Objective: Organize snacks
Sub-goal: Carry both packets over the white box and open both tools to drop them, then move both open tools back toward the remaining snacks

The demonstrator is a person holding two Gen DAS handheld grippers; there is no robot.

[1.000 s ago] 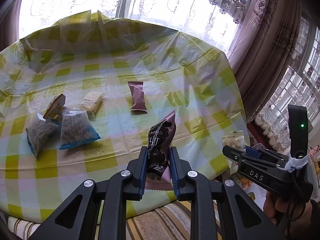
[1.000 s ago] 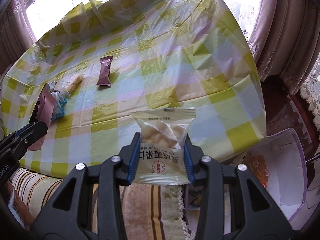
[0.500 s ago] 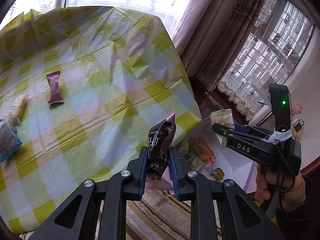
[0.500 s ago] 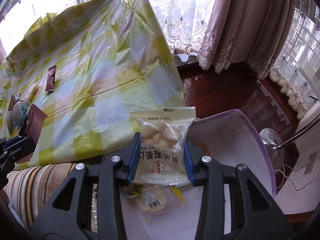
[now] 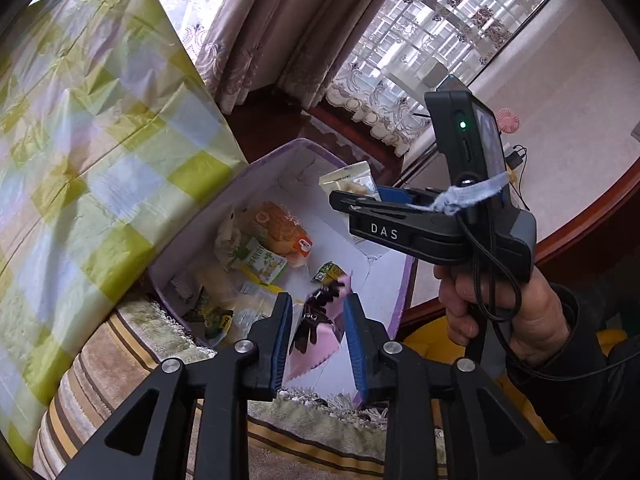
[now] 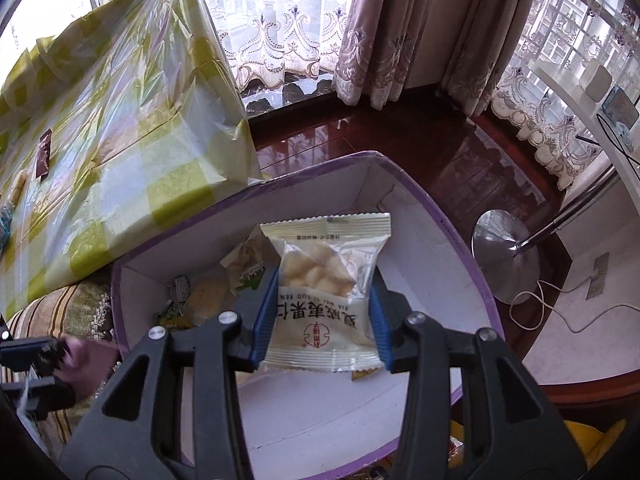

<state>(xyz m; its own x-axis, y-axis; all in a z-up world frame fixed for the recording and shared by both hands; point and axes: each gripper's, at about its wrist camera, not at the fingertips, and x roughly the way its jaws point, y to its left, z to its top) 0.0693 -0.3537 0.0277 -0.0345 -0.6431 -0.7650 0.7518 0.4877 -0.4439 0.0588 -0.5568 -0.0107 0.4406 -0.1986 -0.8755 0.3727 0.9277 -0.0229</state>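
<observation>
Left wrist view: left tongs [image 5: 316, 336] just opened, pads apart, pink-and-dark packet [image 5: 316, 328] loose between them, no longer squeezed, over the purple-edged box [image 5: 404, 292] of snacks below.

Right wrist view: right tongs [image 6: 320, 312] easing slightly wider, blue pads touching both sides of white packet [image 6: 324, 292], above the same box [image 6: 460, 248]. Checked table [image 6: 100, 140] to the left.

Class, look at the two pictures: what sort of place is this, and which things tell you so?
Probably a home living room: heavy curtains at the windows, a table under a checked cloth, polished wood floor.
</observation>
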